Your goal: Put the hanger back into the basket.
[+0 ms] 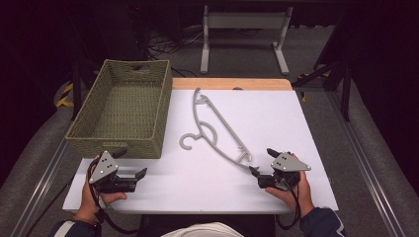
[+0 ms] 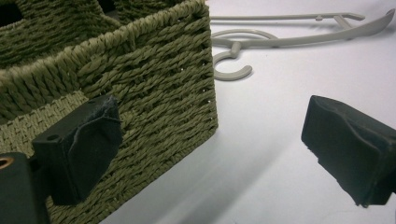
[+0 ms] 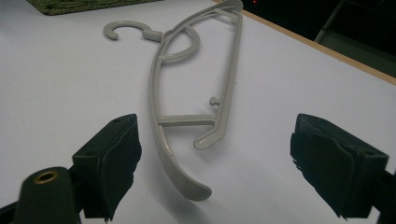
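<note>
Work in hand: you appear to be moving the grey hanger (image 1: 217, 129) into the woven basket (image 1: 88, 135); this is a judgement from the layout.
Hanger position: it lies flat on the white table (image 1: 276, 113), just right of the basket, running diagonally from the far edge toward your right hand, hook pointing at the basket.
Progress: nothing is done yet; the hanger is untouched and the basket interior looks bare. Grasp, lift, carry and release are all left.
Right gripper (image 1: 264, 162): released, jaws spread wide. In the right gripper view the hanger's near tip (image 3: 189, 186) sits between them, closer to the left-hand jaw, touching neither.
Left gripper (image 1: 132, 163): released, jaws wide apart, holding nothing. It hovers just beside the basket's near corner (image 2: 154, 93); whether one jaw touches the weave you cannot tell.
Next move: judged likely, you advance the right gripper and clench on the hanger's near arm.
</note>
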{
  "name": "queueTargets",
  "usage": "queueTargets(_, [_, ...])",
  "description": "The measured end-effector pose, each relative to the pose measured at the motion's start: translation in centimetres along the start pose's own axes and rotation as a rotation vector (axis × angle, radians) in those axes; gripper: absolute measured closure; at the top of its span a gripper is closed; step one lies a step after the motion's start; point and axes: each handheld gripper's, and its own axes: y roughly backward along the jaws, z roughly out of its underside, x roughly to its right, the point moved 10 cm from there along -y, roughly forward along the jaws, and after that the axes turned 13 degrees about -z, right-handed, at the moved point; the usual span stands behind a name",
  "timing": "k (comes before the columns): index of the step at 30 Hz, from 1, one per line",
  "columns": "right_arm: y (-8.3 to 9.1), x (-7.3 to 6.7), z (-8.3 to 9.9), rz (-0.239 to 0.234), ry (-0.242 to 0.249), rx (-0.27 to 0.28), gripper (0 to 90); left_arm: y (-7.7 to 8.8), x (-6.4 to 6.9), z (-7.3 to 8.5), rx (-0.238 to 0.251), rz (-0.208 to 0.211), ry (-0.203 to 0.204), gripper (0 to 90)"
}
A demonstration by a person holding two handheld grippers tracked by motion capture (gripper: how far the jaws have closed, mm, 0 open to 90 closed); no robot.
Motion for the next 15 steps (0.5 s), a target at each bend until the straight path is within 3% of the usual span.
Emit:
queueTargets(6, [-0.5, -0.1, 0.0, -0.012, -0.01, -0.014, 16.3, 0.0, 0.3, 0.0, -0.007, 0.006, -0.011, 5.6])
queueTargets(11, [-1.1, 0.0, -1.4, -0.018, 0.001, -0.006, 19.2, 0.0, 0.3, 0.4, -0.012, 0.011, -0.007, 5.6])
queueTargets(14, [-1.5, -0.2, -1.9, -0.042, -0.006, -0.006, 21.2, 0.1, 0.4, 0.3, -0.011, 0.015, -0.008, 5.6])
queueTargets(15, [-2.4, -0.6, -2.7, -0.085, -0.006, -0.031, 25.1, 0.0, 0.5, 0.3, -0.01, 0.014, -0.012, 5.6])
